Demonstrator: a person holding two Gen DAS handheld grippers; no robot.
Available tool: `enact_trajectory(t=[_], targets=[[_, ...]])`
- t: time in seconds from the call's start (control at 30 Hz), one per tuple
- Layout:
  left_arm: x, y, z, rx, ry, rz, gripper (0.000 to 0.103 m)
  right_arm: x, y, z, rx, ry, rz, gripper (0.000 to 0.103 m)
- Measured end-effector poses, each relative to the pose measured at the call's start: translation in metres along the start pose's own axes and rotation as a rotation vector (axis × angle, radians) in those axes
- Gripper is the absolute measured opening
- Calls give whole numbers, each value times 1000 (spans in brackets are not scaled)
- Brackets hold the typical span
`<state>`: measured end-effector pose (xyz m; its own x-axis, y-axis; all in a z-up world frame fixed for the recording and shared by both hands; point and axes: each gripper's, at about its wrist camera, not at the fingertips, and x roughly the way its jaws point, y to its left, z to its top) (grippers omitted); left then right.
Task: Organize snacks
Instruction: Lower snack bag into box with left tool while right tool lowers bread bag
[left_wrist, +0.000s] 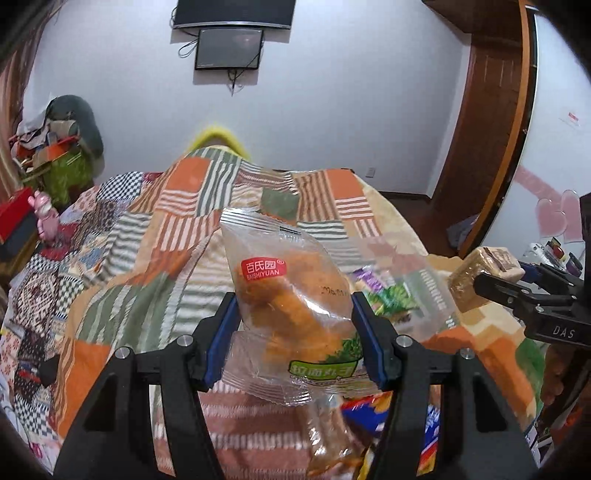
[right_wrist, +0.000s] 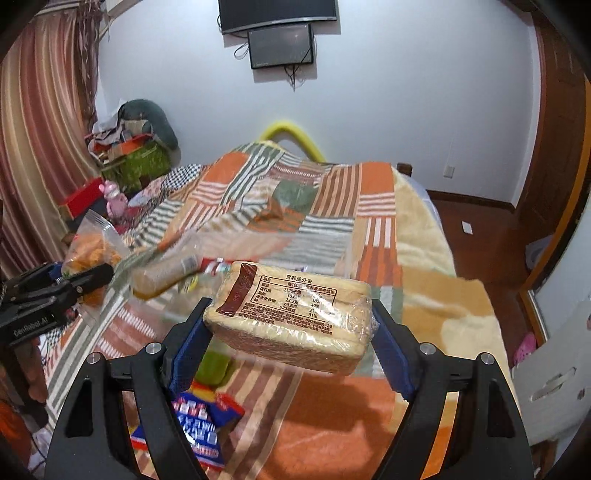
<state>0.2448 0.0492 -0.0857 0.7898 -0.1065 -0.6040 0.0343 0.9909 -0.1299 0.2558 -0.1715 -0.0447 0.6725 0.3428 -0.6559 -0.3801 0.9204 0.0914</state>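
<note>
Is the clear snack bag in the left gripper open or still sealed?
Sealed: the bag shows intact crimped seams at both ends, with its orange snack inside.

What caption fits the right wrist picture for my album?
Right gripper holds a wrapped biscuit block above the patchwork blanket.

Ahead of me the patchwork blanket (right_wrist: 295, 206) covers the bed. Above its far end two dark screens (right_wrist: 280, 42) hang on the wall; striped curtains (right_wrist: 44, 122) hang left of it.
</note>
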Motion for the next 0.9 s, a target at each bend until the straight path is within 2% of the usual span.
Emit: enact_trajectory(t=[0.33,0.63,0.83,0.9], targets=[[65,-14,21,-3,64,-30,60,51,-7,19,18,41,5,79],[116,-14,35,5,135,-13,60,93,-9,26,7,106,-4,79],[126,-20,37,33,138,3,60,101,-10,24,-7,126,-18,80],[127,-19,37,24,142,12,64,100,-13,25,1,127,-15,80]])
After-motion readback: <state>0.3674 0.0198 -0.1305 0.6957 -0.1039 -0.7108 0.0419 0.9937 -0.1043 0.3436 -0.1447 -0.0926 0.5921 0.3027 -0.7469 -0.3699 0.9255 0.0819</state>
